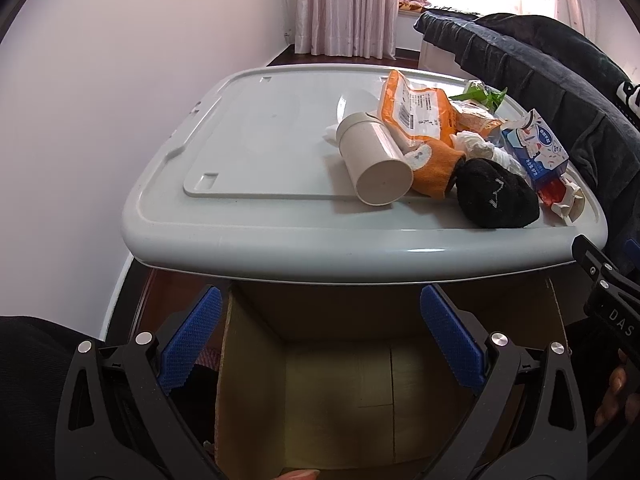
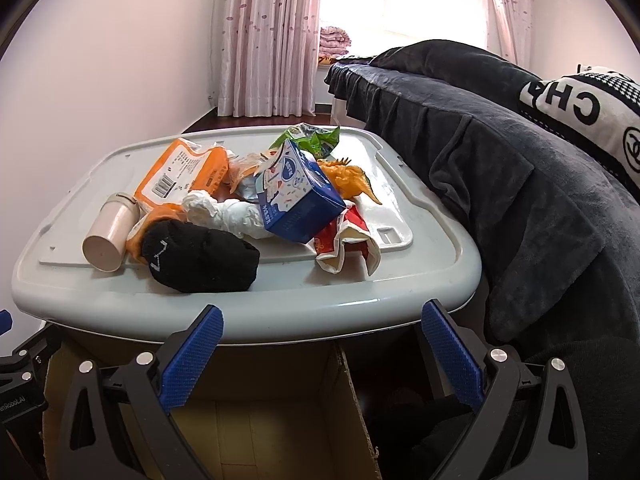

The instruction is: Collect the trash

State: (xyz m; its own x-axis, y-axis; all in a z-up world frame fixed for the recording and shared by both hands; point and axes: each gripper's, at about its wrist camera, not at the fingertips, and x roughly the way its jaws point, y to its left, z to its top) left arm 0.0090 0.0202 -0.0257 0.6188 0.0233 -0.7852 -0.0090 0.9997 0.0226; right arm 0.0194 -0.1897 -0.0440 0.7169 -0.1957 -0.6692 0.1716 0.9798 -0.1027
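Note:
A grey plastic lid (image 1: 248, 148) (image 2: 424, 272) serves as a table and carries a pile of items: an orange snack bag (image 1: 416, 114) (image 2: 180, 176), a blue and white carton (image 1: 536, 148) (image 2: 296, 196), crumpled white tissue (image 2: 224, 212), a red and white wrapper (image 2: 344, 240), a green wrapper (image 2: 312, 138), a beige cup on its side (image 1: 376, 160) (image 2: 110, 236), a black sock (image 1: 496, 194) (image 2: 200, 256) and an orange toy dinosaur (image 2: 352, 180). An open cardboard box (image 1: 340, 364) (image 2: 260, 420) stands below the lid's near edge. My left gripper (image 1: 320, 332) and right gripper (image 2: 322, 356) are both open and empty above the box.
A bed with a dark blanket (image 2: 500, 168) runs along the right side. A black and white pillow (image 2: 588, 116) lies on it. A white wall is on the left, with pink curtains (image 2: 268, 40) and a window at the back.

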